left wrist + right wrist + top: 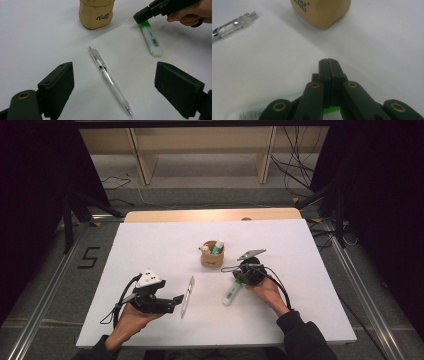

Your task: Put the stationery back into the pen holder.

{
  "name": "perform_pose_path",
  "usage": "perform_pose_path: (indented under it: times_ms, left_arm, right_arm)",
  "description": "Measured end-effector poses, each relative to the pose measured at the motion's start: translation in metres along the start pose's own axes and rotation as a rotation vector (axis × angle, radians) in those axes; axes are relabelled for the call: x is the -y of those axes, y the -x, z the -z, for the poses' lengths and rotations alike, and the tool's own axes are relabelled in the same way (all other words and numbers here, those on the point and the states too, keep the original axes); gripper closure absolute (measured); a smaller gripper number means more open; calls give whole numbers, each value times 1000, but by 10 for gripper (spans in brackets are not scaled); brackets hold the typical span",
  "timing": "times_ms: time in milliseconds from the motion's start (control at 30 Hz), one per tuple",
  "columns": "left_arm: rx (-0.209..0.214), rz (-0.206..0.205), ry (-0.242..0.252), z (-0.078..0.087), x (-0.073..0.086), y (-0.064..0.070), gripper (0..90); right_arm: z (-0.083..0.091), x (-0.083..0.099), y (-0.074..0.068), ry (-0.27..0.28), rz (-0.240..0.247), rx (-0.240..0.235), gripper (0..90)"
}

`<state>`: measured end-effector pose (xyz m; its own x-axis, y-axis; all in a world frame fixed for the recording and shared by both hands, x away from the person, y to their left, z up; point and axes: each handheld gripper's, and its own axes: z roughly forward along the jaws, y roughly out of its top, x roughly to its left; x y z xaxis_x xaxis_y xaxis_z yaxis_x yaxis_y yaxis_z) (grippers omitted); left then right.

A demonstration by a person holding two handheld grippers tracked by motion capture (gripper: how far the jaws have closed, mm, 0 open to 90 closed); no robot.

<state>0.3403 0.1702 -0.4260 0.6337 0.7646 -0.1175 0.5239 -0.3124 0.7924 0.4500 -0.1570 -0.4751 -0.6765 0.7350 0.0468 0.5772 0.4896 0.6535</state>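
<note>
a: nearest the lens in the left gripper view are the left gripper's [113,87] two black jaws, standing wide apart with nothing between them but bare sheet.

b: and the clear pen [109,80]?

a: it lies flat on the white table [150,245], just beyond those jaws, slanting away toward the tan cup [96,13]. the jaws do not touch it.

b: where is the right gripper [238,274]?

a: in front of the cup, slightly to its right in the high view. its jaws are pressed together, tips meeting, right above the green end of the highlighter [232,292].

b: clamped on it?

a: whether they pinch the green cap cannot be told; the right gripper view shows the jaws closed with a strip of green [331,109] beneath them.

b: and the highlighter itself?

a: it lies flat in front of the cup, right of the pen, white body pointing back toward the person's right hand [267,292].
</note>
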Motion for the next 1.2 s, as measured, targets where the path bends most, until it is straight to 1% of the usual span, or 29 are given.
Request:
perform_pose_path:
  times_ms: [67,233,333,433,700,867,1033,1133,1167,1200]
  left_arm:
    - [2,-4,-3,0,0,0,157]
    - [1,1,-1,0,0,0,157]
    - [0,2,1,0,0,0,157]
    - [1,0,0,0,0,0,157]
    - [-1,0,0,0,0,0,157]
    - [0,-1,1,0,0,0,157]
    - [-2,-1,1,0,0,0,157]
    - [0,-1,1,0,0,0,157]
    - [1,-2,1,0,0,0,157]
    - [0,-3,1,0,0,0,157]
  right_arm:
    - [3,3,0,-10,4,8,900]
    - [12,11,3,-25,-8,-2,900]
    - [16,15,4,-33,-7,-4,900]
    - [21,19,3,-47,-6,8,900]
    - [35,32,0,-67,-12,0,900]
    - [39,38,-2,-71,-8,-6,900]
    - [43,42,-7,-86,6,-11,900]
    - [46,42,-7,-84,17,-8,900]
    - [48,42,-6,-81,21,-9,896]
    - [50,42,-5,-78,30,-11,863]
